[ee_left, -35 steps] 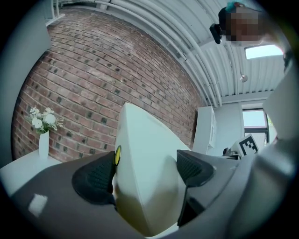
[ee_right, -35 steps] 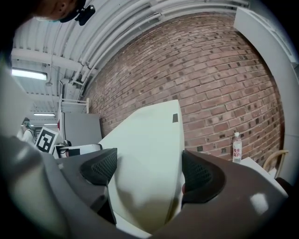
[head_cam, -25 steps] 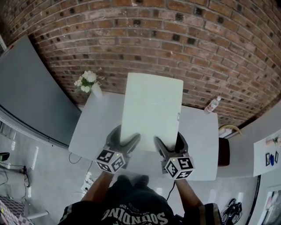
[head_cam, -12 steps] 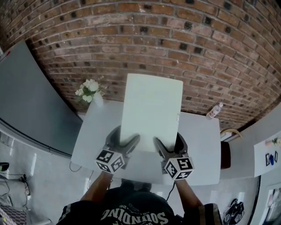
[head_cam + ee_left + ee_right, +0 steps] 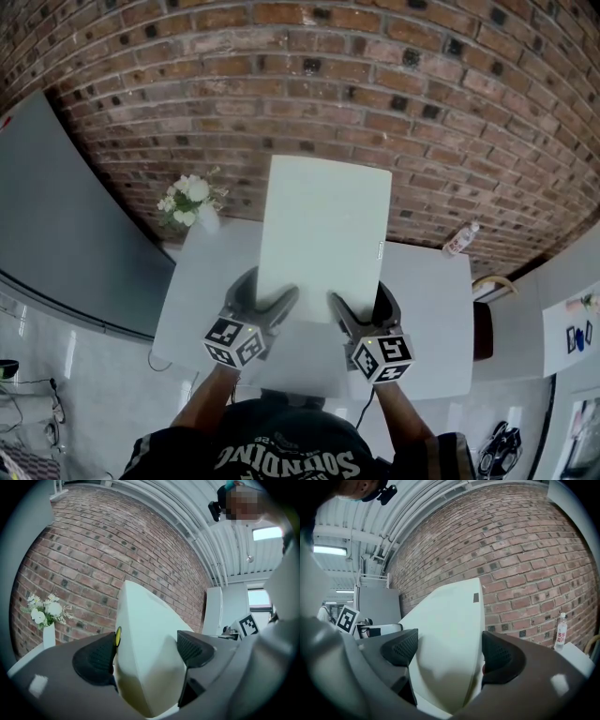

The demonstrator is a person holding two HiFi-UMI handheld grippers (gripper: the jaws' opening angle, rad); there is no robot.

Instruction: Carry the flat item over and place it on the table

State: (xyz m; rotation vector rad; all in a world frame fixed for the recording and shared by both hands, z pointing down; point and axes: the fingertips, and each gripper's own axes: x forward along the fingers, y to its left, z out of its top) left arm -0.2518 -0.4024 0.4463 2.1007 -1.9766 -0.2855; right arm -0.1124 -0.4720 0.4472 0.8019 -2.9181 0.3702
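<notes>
Over the near half of the white table (image 5: 427,309) I had the flat item (image 5: 323,234), a pale board, held up clear of the tabletop. My left gripper (image 5: 265,296) was clamped on its near edge at the left, and my right gripper (image 5: 364,302) was clamped on the same edge at the right, black pads pressed against the board on either side. A white vase of white flowers (image 5: 190,199) stood at the table's far left corner. A small bottle (image 5: 458,239) with a reddish label stood at the far right corner, and both were well apart from the board. Red brick wall (image 5: 375,94) ran right behind the table. A grey partition (image 5: 56,216) stood to the left, glossy pale floor (image 5: 94,366) spread below, and a dark chair (image 5: 479,323) sat just beside the table's right end.
</notes>
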